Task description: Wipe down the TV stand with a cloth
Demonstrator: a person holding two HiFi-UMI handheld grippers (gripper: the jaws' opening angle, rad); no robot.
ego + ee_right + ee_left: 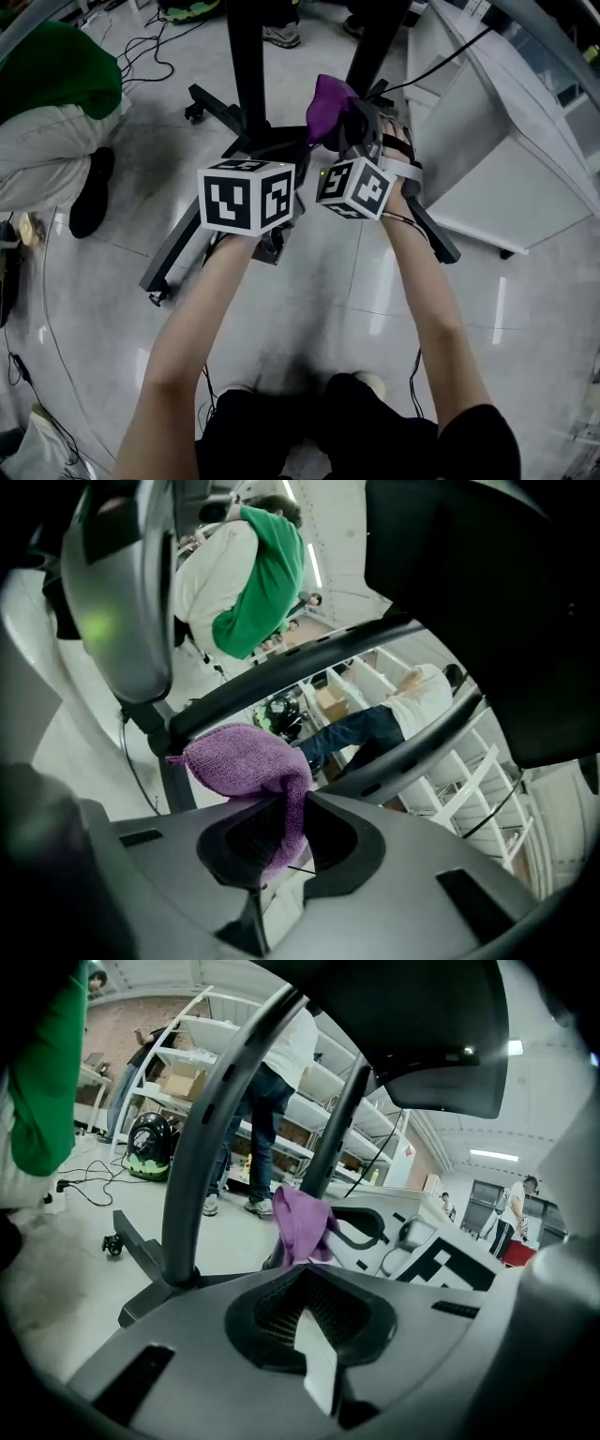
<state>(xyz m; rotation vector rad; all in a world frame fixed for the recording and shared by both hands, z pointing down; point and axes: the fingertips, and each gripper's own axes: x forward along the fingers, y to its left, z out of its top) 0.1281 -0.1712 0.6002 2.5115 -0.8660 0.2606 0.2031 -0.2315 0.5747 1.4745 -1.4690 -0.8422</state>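
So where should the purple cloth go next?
Probably push the purple cloth onto the black TV stand just ahead and rub. The right tongs are shut on the cloth and hold it close by the stand's poles. Whether it touches yet, I cannot tell.

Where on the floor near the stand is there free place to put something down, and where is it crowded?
Bare tile lies before the white cabinet, beside the stand's right leg, and between its left leg and the seated person's shoe. Crowded: the uprights, where the right tongs hold the purple cloth.

Fuzzy cloth [244, 761], glossy floor [328, 274]
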